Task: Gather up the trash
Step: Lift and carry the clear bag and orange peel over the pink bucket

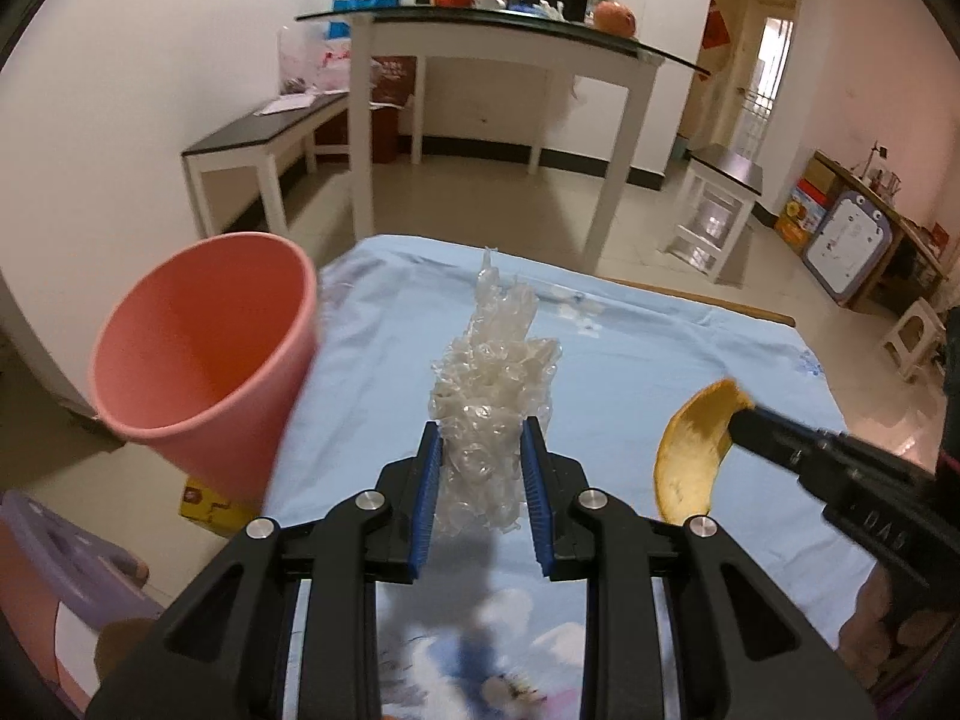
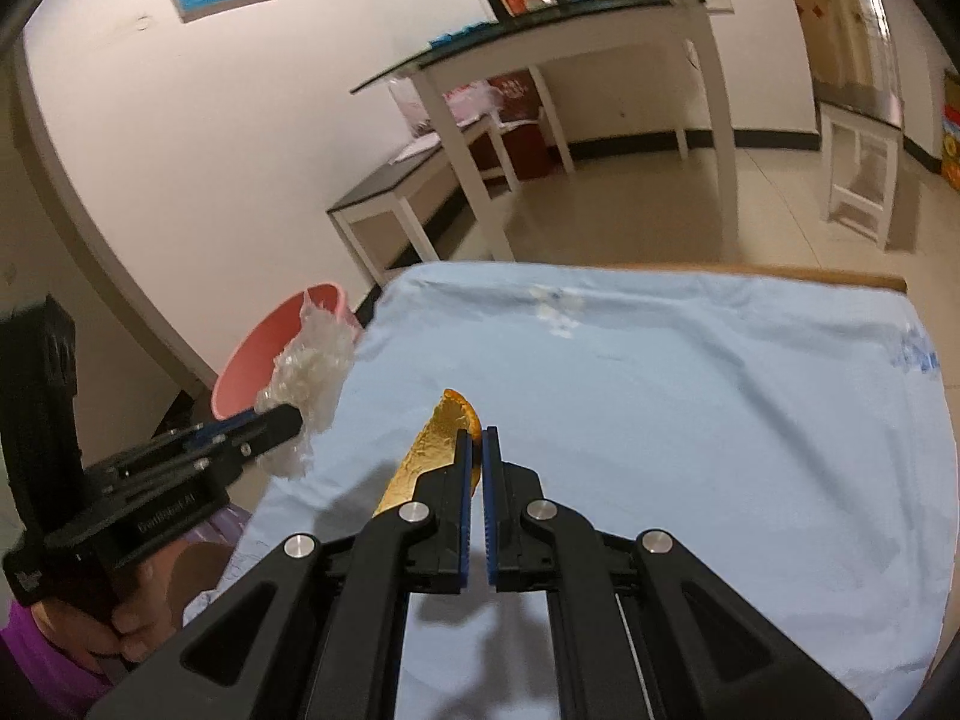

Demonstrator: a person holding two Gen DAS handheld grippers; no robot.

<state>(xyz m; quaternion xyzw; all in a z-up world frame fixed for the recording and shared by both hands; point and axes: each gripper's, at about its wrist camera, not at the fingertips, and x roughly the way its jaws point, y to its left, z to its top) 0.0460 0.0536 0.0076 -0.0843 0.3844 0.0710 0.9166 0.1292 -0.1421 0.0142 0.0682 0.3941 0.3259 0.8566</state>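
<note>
A crumpled wad of clear plastic wrap (image 1: 489, 396) stands up between the blue pads of my left gripper (image 1: 482, 438), which is shut on it above the light blue cloth. The pink trash bin (image 1: 204, 360) sits off the table's left edge, its mouth tilted toward me. My right gripper (image 2: 478, 441) is shut on a curved yellow-orange fruit peel (image 2: 429, 456), lifted clear of the cloth. From the right wrist view, the left gripper (image 2: 288, 420) holds the plastic wrap (image 2: 312, 372) close to the bin (image 2: 270, 354). The peel (image 1: 690, 450) hangs at the right in the left wrist view.
A table covered by a light blue cloth (image 2: 690, 390) fills the foreground. Beyond it stand a white table with a glass top (image 1: 498, 36), a low black-topped bench (image 1: 264, 132) and a small white stool (image 1: 717, 210). A yellow box (image 1: 207, 504) lies on the floor under the bin.
</note>
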